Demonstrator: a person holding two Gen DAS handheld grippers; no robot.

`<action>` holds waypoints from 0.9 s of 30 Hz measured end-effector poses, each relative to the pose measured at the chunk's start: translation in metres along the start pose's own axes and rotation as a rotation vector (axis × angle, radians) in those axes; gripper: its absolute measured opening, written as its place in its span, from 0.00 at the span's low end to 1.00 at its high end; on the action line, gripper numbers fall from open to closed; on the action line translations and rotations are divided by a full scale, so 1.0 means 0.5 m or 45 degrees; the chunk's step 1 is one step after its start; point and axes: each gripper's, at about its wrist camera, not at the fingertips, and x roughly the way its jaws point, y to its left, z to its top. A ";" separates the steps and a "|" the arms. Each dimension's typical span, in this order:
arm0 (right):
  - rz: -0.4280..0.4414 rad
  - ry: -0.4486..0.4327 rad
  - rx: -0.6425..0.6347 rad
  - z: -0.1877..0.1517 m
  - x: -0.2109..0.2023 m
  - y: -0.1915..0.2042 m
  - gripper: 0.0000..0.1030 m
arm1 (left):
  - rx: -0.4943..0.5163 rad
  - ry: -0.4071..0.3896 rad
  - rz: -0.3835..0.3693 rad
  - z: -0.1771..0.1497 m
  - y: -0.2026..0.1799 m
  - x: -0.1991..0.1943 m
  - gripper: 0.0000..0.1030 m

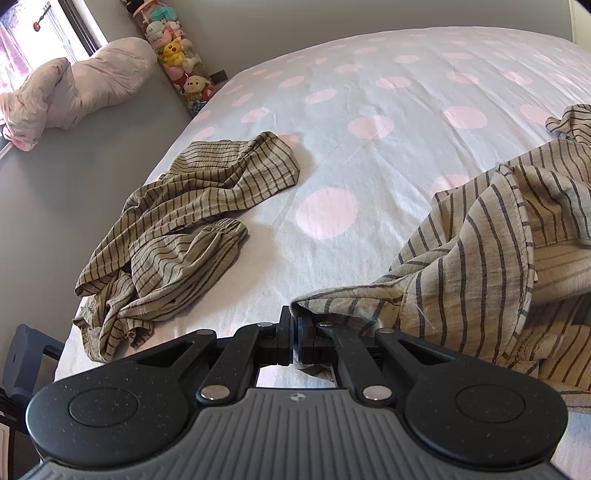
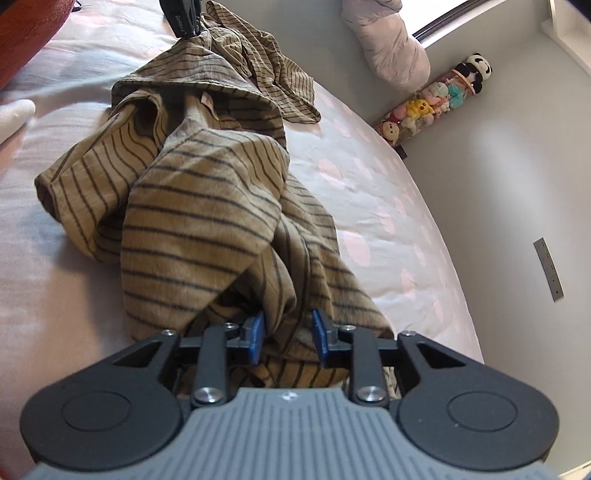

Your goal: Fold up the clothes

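The left claw [image 1: 295,332] is clenched on an edge of the striped shirt [image 1: 480,251]: its two black fingers are pressed together and the hem of the cloth comes out between them, just ahead of the tips. From there the beige shirt with dark stripes spreads to the right of this claw in loose folds over the bed sheet [image 1: 369,92], which is pale with pink dots. Ahead and to the left of the left claw, well apart from it, lie the striped shorts [image 1: 177,221], crumpled, with the gathered waistband turned toward the middle of the bed.

The right claw [image 2: 289,338] is released. Its blue pads [image 2: 257,336] stand apart, and a bunched fold of the same shirt [image 2: 207,221] lies between them; the pads do not press on it. The cloth rises ahead of this claw in a heap, and at its far end, near the top of the right wrist view, the left claw [image 2: 184,22] pinches it.

Beyond the bed, a rolled duvet [image 1: 81,81] lies by the window, and a clear tube of plush toys [image 1: 177,51] leans in the corner of the wall.
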 end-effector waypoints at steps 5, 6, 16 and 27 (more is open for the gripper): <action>0.000 -0.028 -0.052 -0.013 -0.031 0.019 0.30 | -0.005 -0.013 0.007 -0.003 -0.001 -0.008 0.00; 0.004 -0.040 -0.064 -0.012 -0.039 0.020 0.31 | -0.006 -0.016 0.009 -0.003 -0.001 -0.009 0.00; 0.008 0.024 -0.110 -0.025 -0.048 0.007 0.38 | 0.014 -0.028 0.019 -0.004 -0.005 -0.011 0.00; 0.024 0.010 -0.003 -0.003 0.034 0.001 0.44 | 0.039 -0.051 0.021 -0.001 -0.010 -0.018 0.00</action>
